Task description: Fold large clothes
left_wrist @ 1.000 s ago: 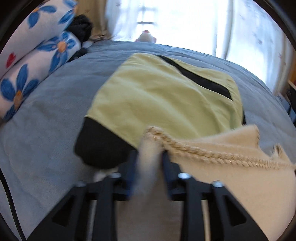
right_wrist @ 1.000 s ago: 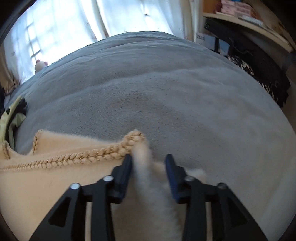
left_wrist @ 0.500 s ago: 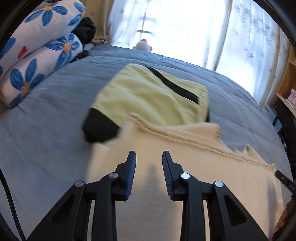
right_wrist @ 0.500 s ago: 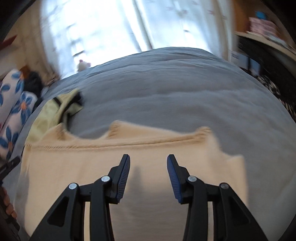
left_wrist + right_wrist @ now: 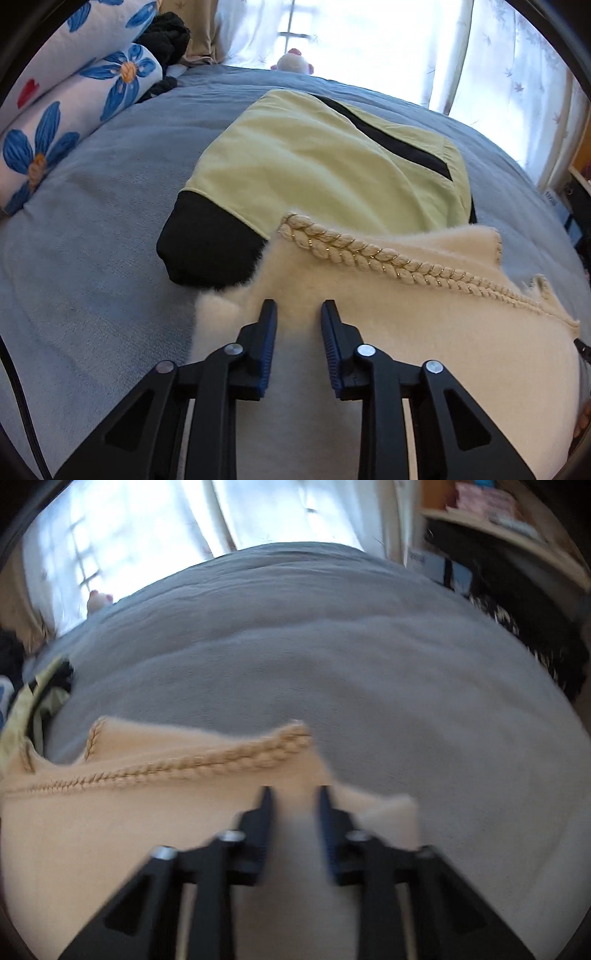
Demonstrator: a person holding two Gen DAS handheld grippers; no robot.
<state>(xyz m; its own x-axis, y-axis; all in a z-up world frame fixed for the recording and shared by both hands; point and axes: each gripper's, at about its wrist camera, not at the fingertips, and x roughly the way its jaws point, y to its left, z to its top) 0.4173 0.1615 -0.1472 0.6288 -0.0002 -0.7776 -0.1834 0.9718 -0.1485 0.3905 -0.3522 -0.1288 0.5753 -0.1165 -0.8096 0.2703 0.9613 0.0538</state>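
Observation:
A cream fuzzy garment (image 5: 406, 332) with a braided rope trim (image 5: 354, 251) lies flat on the grey-blue bed (image 5: 92, 236). Its far left corner overlaps a folded yellow-green garment (image 5: 317, 162) with a black cuff (image 5: 207, 247). My left gripper (image 5: 298, 308) is open and empty, low over the cream garment's left part, just short of the trim. In the right wrist view the cream garment (image 5: 129, 819) shows its right corner. My right gripper (image 5: 292, 794) is open and empty over that corner; the view is motion-blurred.
Two flower-print pillows (image 5: 74, 96) and dark clothing (image 5: 166, 33) sit at the bed's far left. A small plush toy (image 5: 293, 62) sits at the far edge by the curtained window. A shelf and dark items (image 5: 517, 602) stand to the right of the bed (image 5: 369, 664).
One second ago both grippers pinched the cream garment's far corners. They let go, pulled up and back, and have now come down close over the garment, still open.

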